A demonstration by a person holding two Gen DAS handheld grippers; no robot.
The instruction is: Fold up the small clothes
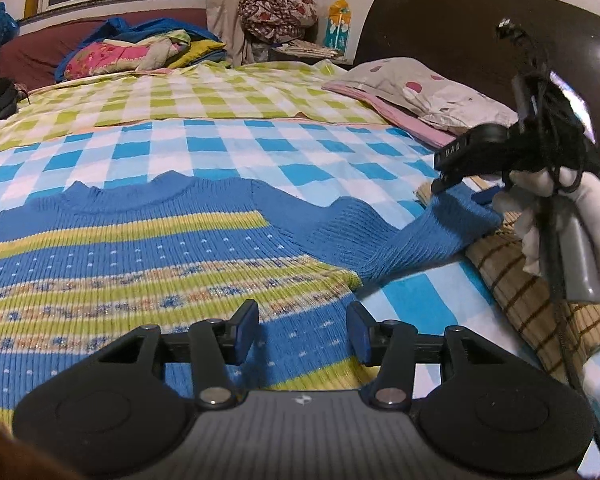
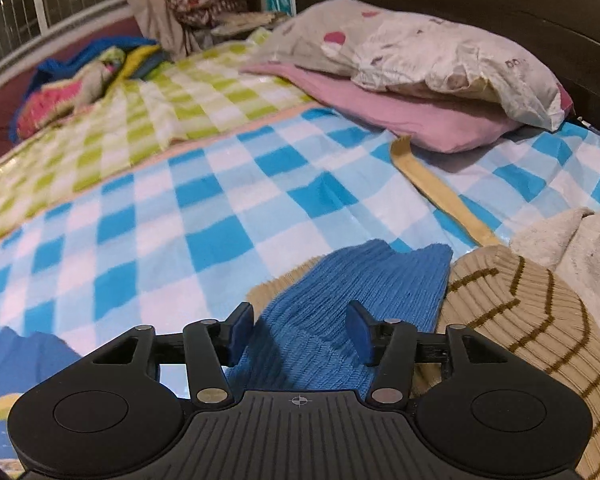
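While the blue knit sweater (image 1: 148,264) with its yellow-green stripes lies flat on the bed's blue-and-white checked sheet (image 1: 260,152), filling the lower left of the left wrist view, its right sleeve (image 1: 412,232) stretches toward the right side of the frame and rises off the sheet at its end. The left tongs (image 1: 303,332) sit at bottom centre of that view, spread wide above the sweater's lower body, with nothing between the blue pads (image 1: 247,326).

At the right edge of the left view, the right tongs (image 1: 446,178), gripped in a white-gloved hand (image 1: 540,208), meet the sleeve's cuff. From the right wrist view, the right tongs (image 2: 300,330) are spread apart, and the blue sleeve (image 2: 352,304) runs up between the two pads without either pressing on it. The cuff end drapes over a beige sweater with brown stripes (image 2: 532,320) at lower right.

Farther up the bed, a pink pillow (image 2: 400,112) with a pale spotted pillow (image 2: 440,52) on top lies at upper right, against a dark headboard (image 1: 440,20). A heap of colourful clothes (image 1: 140,48) rests at upper left.
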